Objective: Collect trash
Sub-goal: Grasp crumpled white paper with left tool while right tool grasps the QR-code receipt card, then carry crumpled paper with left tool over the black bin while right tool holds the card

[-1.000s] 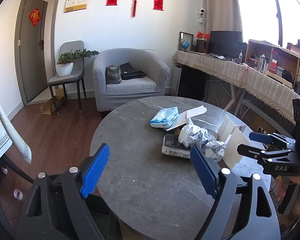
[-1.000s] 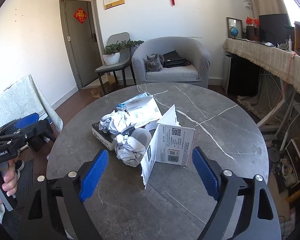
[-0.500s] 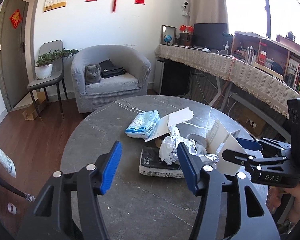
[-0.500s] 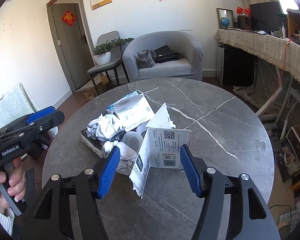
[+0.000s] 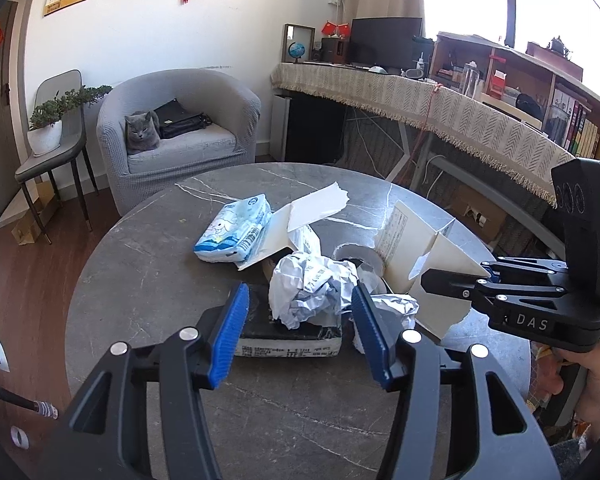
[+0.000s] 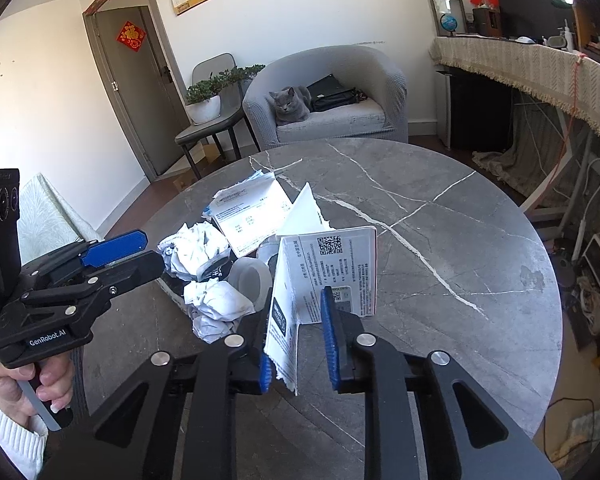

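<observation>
Torn cardboard (image 6: 328, 268) stands between the closing right fingers (image 6: 329, 332); left fingers (image 5: 236, 320) gape around crumpled paper (image 5: 312, 288).

Sharp fisheye views, blown-out window glare upper right.

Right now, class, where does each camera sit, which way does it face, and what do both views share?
Left wrist: on the left gripper, facing crumpled white paper; its jaws open, the right gripper beside it.
Right wrist: on the right gripper, jaws closing around a torn white printed carton; a hand shows.
Shared: round grey marble table, grey cat.
</observation>
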The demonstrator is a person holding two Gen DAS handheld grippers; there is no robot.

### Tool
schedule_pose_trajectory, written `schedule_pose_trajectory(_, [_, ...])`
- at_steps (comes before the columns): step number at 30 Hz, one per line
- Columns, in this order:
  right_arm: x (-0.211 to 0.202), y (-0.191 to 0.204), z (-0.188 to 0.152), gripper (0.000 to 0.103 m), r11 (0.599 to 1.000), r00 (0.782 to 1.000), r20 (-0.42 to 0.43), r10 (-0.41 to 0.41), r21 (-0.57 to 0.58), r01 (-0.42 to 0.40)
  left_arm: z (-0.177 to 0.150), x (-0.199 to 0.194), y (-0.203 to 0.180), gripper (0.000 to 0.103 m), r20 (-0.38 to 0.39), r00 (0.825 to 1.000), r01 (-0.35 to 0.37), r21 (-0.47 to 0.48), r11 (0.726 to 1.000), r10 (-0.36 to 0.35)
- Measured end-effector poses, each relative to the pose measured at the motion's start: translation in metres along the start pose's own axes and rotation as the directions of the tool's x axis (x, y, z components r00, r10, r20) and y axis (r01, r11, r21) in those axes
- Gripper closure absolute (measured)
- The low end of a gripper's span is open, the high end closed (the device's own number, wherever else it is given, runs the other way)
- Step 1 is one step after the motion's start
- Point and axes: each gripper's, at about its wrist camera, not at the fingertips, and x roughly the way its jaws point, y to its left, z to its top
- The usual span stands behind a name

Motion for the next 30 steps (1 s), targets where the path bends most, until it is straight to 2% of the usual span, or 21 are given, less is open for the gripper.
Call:
schedule_pose_trajectory(4, [0.0,-0.006,0.001,0.096,1.0,1.0,-0.006,0.007,0.003,-0.007,0.002,0.005,-0.005,0.041,-0.002,1.0,0.013,-0.002,1.0,-0.013])
schedule_pose_trajectory(8, [0.0,-0.008,0.003,0.1,1.0,1.0,-0.007,0.016,0.004,-0.016,0.004,0.014,-0.003,0.041,-0.02,1.0,0.008,-0.033,0.999,-0.009])
schedule_pose_trajectory(11, [0.0,-0.008,0.004,0.1,1.0,1.0,-0.006,0.022,0.004,-0.022,0.004,0.018,0.005,0.037,-0.029,0.999,0.015,-0.082,0.997,-0.018])
schedule_pose_trajectory(17, [0.001,-0.006,0.004,0.101,1.0,1.0,-0.009,0.03,0.005,-0.03,0.003,0.028,0.014,0.037,-0.072,0.996,0.045,-0.169,0.985,-0.058])
schedule_pose_trajectory(22, [-0.001,-0.003,0.005,0.102,0.999,0.999,0.0,0.041,-0.003,-0.041,0.002,0.032,0.02,0.048,-0.075,0.993,0.068,-0.225,0.972,-0.087])
schedule_pose_trajectory(30, [-0.008,0.001,0.011,0.103,0.999,0.998,0.029,0.048,0.0,-0.048,0.003,0.019,0.026,0.05,-0.042,0.995,0.073,-0.253,0.965,-0.086])
